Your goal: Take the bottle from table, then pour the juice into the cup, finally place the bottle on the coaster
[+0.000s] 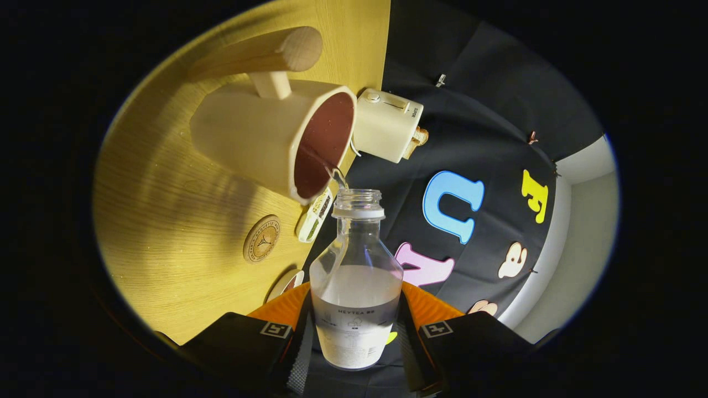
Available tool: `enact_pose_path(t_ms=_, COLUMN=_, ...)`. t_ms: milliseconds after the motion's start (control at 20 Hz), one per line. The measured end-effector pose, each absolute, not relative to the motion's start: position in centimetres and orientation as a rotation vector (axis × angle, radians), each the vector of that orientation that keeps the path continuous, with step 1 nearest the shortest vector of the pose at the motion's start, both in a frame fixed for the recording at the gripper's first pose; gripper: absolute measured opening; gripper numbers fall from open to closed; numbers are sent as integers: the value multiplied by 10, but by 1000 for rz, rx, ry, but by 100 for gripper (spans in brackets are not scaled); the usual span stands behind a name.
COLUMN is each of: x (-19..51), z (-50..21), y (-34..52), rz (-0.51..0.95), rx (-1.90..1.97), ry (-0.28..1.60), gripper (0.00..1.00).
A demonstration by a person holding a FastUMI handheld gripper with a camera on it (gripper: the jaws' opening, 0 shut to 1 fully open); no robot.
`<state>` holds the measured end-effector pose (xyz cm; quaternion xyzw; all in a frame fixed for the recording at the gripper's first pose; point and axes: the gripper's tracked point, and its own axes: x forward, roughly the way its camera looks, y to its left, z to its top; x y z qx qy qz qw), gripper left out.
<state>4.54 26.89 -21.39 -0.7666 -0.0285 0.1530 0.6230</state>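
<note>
Two steps down-ish: my gripper (357, 337) fingers clamp the bottle (355, 287), pouring into the cup (276, 138) at 11 o'clock (coaster (261, 239) at 10 o'clock unused).

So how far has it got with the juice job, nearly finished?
About midway. Done: the bottle is off the table, gripped between both fingers of the gripper. In hand: it is tipped, with a thin stream running from its open mouth into the cup. Left: finish pouring, since liquid remains inside, then set the bottle on the round coaster.
</note>
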Motion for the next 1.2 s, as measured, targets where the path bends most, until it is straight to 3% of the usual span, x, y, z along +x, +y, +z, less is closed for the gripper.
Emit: enact_pose_path(t_ms=1200, x=46, z=-202, y=281, rz=400, rx=-1896, ry=-222, gripper=70)
